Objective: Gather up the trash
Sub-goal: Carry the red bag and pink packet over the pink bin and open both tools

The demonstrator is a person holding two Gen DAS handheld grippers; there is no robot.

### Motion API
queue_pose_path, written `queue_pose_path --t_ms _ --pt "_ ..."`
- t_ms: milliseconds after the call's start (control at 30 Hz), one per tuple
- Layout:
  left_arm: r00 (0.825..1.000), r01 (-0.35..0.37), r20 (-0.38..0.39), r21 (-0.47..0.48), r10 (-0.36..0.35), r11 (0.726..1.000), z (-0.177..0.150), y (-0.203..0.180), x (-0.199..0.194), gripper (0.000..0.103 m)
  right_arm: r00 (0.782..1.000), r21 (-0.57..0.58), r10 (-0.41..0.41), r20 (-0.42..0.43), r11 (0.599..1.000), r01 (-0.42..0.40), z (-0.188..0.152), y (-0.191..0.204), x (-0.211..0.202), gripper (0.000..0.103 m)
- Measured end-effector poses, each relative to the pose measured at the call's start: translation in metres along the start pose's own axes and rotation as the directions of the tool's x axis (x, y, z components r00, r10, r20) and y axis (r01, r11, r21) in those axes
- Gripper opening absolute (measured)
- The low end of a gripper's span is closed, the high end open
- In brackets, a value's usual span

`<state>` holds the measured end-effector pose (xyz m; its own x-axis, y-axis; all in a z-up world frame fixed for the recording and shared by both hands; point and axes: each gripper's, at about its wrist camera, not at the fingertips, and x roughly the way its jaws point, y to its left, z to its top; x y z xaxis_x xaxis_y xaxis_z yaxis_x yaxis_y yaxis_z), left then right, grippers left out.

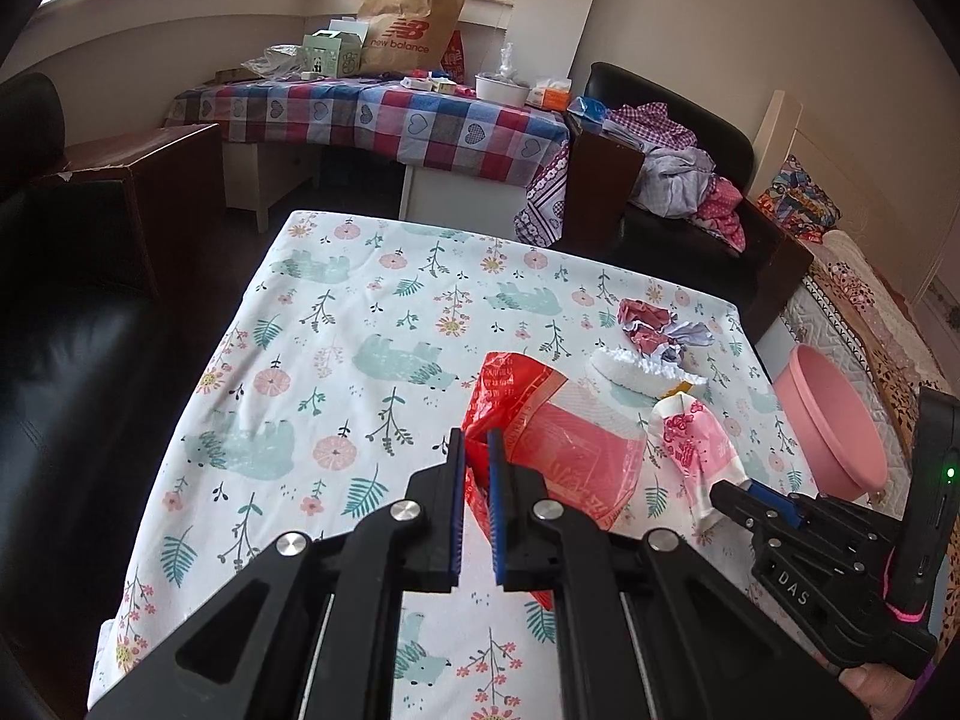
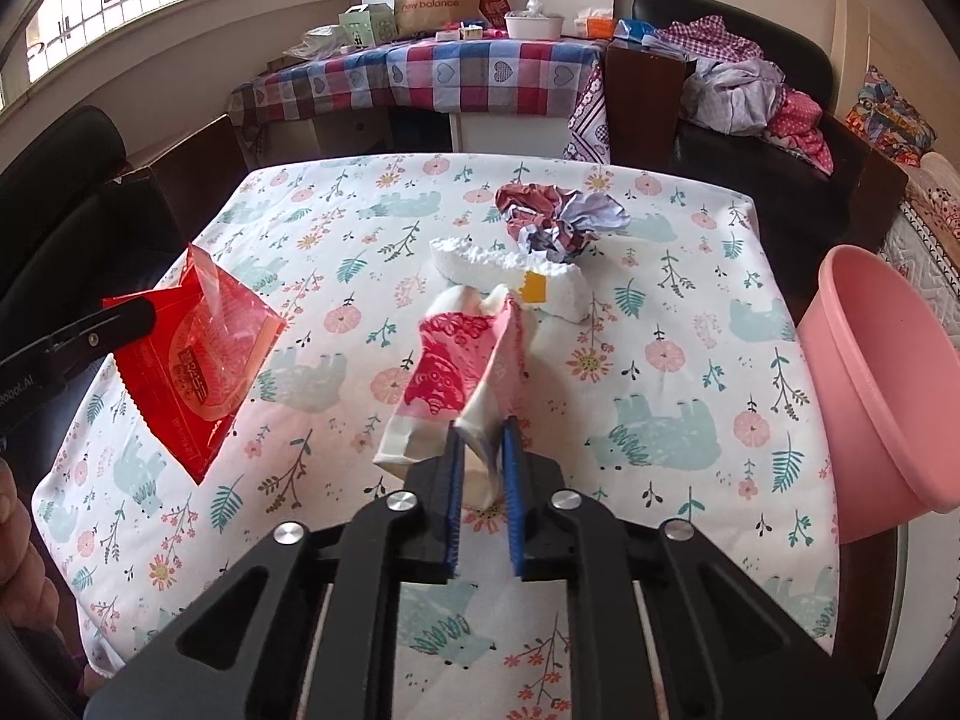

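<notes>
Right gripper is pinching the white-and-pink wrapper by its near end; left gripper is pinching the red bag. Both are looking light, limp, crinkly.

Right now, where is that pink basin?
The pink basin sits off the table's right edge in the right wrist view, tilted, beside the mattress, right of the white foam piece.
</notes>
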<state>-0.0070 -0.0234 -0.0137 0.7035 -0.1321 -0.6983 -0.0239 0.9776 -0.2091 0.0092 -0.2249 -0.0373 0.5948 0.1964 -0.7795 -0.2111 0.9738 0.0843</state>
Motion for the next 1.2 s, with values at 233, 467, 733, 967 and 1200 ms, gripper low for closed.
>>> queue_pose_path --t_ms 233,467,733,967,1200 --pt "1.0 -0.002 0.002 0.003 0.002 1.0 0.0 -0.001 0.0 0.006 0.998 0.039 0.027 0.051 0.999 -0.029 0.002 -0.012 -0.019 0.008" --pt "1.0 -0.01 0.006 0.009 0.01 1.0 0.002 -0.005 -0.004 0.006 0.992 0.099 0.079 0.094 0.991 -0.088 0.005 -0.03 -0.04 0.008" --pt "1.0 -0.011 0.027 0.047 0.01 0.999 0.009 -0.022 -0.009 0.006 0.988 0.111 0.065 0.142 0.991 -0.081 0.002 -0.043 -0.06 0.008" --pt "0.999 -0.002 0.046 0.095 -0.002 0.996 0.016 -0.047 -0.012 0.006 0.981 0.131 0.033 0.19 0.99 -0.059 0.0 -0.061 -0.079 0.008" --pt "0.998 0.023 0.053 0.149 -0.031 0.989 0.021 -0.076 -0.01 0.006 0.976 0.17 -0.008 0.216 0.985 -0.029 -0.006 -0.082 -0.09 0.008"
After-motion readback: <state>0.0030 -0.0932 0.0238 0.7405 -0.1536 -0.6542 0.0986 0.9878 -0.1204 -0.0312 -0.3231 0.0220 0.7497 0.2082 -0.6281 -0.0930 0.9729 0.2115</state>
